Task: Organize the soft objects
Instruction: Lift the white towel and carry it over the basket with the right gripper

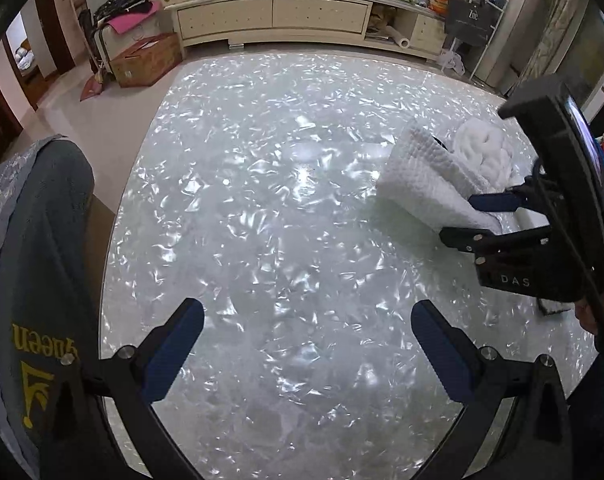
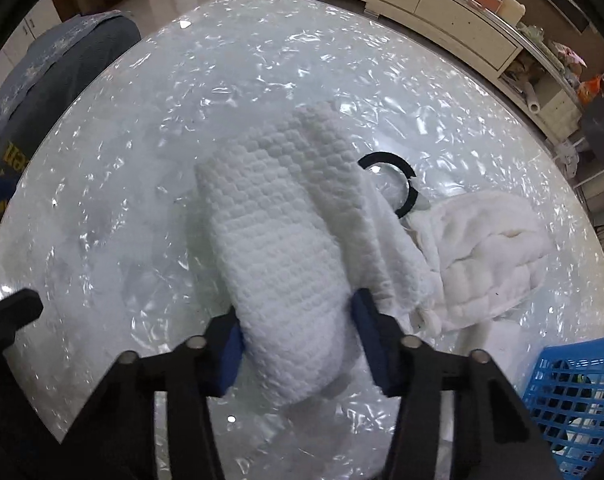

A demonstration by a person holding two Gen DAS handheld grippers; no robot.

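My right gripper (image 2: 297,340) is shut on a folded white waffle-weave towel (image 2: 277,240), which rests on the round shiny table (image 2: 141,200). The same towel (image 1: 422,176) and right gripper (image 1: 482,216) show at the right of the left wrist view. A fluffy white towel (image 2: 490,256) lies bunched just right of it, also seen in the left wrist view (image 1: 482,148). A black ring (image 2: 406,184) lies on the table behind the towels. My left gripper (image 1: 308,348) is open and empty above the bare table (image 1: 261,200).
A blue plastic basket (image 2: 574,392) stands at the table's right front edge. A chair with grey-blue cloth (image 1: 33,260) stands at the table's left side. A long cream cabinet (image 1: 281,16) with clutter lines the far wall, with a cardboard box (image 1: 145,60) on the floor.
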